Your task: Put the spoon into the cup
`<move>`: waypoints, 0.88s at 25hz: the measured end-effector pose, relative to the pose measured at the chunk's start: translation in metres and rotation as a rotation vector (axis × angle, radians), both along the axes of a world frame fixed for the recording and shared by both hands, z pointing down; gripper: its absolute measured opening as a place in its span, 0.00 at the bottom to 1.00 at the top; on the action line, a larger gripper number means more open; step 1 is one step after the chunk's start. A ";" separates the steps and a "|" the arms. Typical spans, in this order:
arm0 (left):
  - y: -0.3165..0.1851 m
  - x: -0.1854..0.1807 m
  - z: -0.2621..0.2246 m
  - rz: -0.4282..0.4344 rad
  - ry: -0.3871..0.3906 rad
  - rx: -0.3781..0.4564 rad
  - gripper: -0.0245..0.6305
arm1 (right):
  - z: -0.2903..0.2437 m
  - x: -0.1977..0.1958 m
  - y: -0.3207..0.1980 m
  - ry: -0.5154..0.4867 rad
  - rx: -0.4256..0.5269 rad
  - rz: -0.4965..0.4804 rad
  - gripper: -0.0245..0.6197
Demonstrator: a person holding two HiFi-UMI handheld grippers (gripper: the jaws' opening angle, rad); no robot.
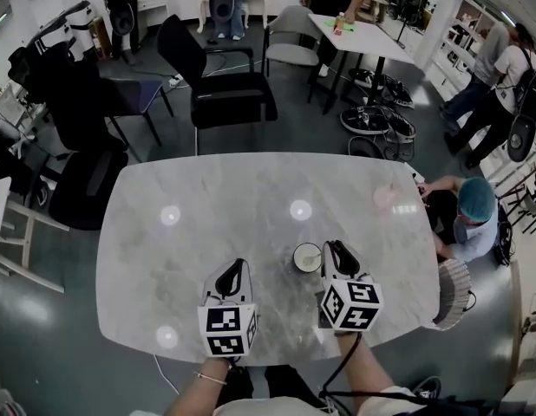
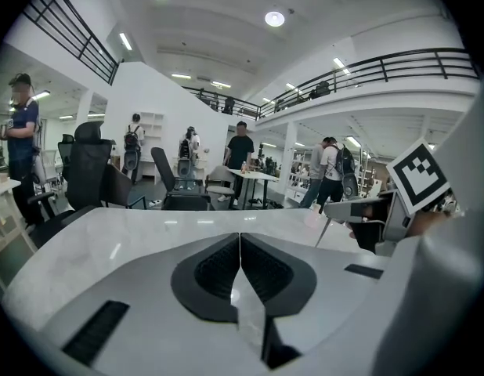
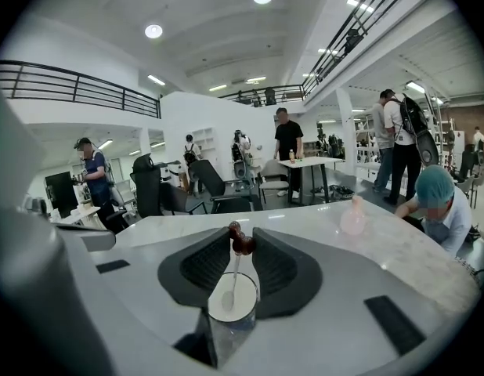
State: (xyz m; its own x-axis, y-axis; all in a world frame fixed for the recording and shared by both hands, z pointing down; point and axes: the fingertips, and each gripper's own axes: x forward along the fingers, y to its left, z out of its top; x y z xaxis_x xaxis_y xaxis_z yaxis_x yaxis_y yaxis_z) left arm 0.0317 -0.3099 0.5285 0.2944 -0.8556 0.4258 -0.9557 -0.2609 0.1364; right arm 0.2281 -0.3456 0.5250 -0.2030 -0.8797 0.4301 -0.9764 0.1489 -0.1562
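While spoon (image 3: 232, 276) hangs with bowl inside cup (image 3: 230, 332), right gripper (image 3: 242, 233) pinches its brown knobbed end.
- Spoon likely light and stiff, thin shaft slippery; knob is surest hold.
- Cup looks light, tippable; stands well in from edges of table (image 1: 251, 189).
- Left gripper (image 2: 240, 236) pressed together, empty, apart at cup's left.
- Bare tabletop all round.

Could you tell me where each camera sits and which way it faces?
Head view: on the person's head, facing steeply down at the table; left gripper, right gripper, forearms show.
Left gripper view: on that gripper, facing along shut jaws across the table; right gripper's cube at right.
Right gripper view: on that gripper, facing along jaws clamping the spoon in the cup.
Head and right gripper views share cup, spoon.
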 end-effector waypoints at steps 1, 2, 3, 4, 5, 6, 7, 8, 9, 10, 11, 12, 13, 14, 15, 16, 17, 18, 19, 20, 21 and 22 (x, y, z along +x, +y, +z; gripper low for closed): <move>0.000 -0.001 0.002 -0.003 0.000 -0.004 0.07 | 0.003 -0.001 -0.001 0.001 -0.005 -0.003 0.20; 0.001 -0.001 0.004 -0.007 0.000 -0.009 0.07 | 0.006 -0.001 -0.001 0.002 -0.010 -0.006 0.20; 0.001 -0.001 0.006 -0.010 0.000 -0.014 0.07 | 0.009 -0.001 -0.002 0.002 -0.015 -0.008 0.20; 0.001 -0.001 0.008 -0.013 0.000 -0.019 0.07 | 0.012 -0.001 -0.003 0.002 -0.020 -0.011 0.20; 0.002 -0.001 0.010 -0.017 -0.001 -0.023 0.07 | 0.015 -0.001 -0.004 0.002 -0.025 -0.013 0.20; 0.002 -0.001 0.012 -0.021 -0.001 -0.029 0.07 | 0.018 -0.001 -0.005 0.001 -0.030 -0.016 0.20; 0.003 -0.002 0.014 -0.025 -0.001 -0.034 0.07 | 0.020 -0.001 -0.006 0.002 -0.035 -0.017 0.20; 0.003 -0.002 0.015 -0.028 -0.001 -0.039 0.07 | 0.023 -0.001 -0.006 0.002 -0.040 -0.018 0.20; 0.004 -0.003 0.017 -0.031 -0.002 -0.042 0.07 | 0.026 -0.001 -0.007 0.002 -0.046 -0.019 0.20; 0.005 -0.003 0.018 -0.032 -0.001 -0.045 0.07 | 0.029 -0.001 -0.007 0.000 -0.052 -0.018 0.20; 0.005 -0.003 0.019 -0.034 -0.002 -0.047 0.07 | 0.032 -0.001 -0.008 -0.003 -0.057 -0.017 0.20; 0.006 -0.003 0.020 -0.035 -0.002 -0.048 0.07 | 0.035 -0.001 -0.008 -0.007 -0.062 -0.016 0.20; 0.007 -0.004 0.021 -0.037 -0.002 -0.049 0.07 | 0.037 -0.001 -0.008 -0.010 -0.067 -0.015 0.20; 0.008 -0.004 0.022 -0.040 -0.002 -0.051 0.07 | 0.039 -0.001 -0.008 -0.014 -0.071 -0.016 0.20; 0.009 -0.005 0.022 -0.043 -0.002 -0.053 0.07 | 0.040 -0.002 -0.007 -0.018 -0.075 -0.017 0.20; 0.011 -0.006 0.023 -0.047 -0.001 -0.055 0.07 | 0.042 -0.003 -0.005 -0.021 -0.079 -0.019 0.20; 0.012 -0.007 0.023 -0.051 -0.001 -0.057 0.07 | 0.043 -0.004 -0.005 -0.023 -0.082 -0.021 0.20; 0.012 -0.008 0.023 -0.054 -0.001 -0.058 0.07 | 0.044 -0.004 -0.004 -0.023 -0.086 -0.023 0.20; 0.013 -0.008 0.023 -0.057 -0.001 -0.059 0.07 | 0.046 -0.005 -0.004 -0.025 -0.090 -0.025 0.20; 0.012 -0.009 0.024 -0.058 -0.002 -0.060 0.07 | 0.048 -0.005 -0.004 -0.029 -0.095 -0.026 0.20; 0.012 -0.009 0.025 -0.058 -0.003 -0.061 0.07 | 0.052 -0.006 -0.005 -0.033 -0.101 -0.026 0.20; 0.012 -0.009 0.026 -0.059 -0.004 -0.062 0.07 | 0.056 -0.006 -0.004 -0.037 -0.108 -0.025 0.20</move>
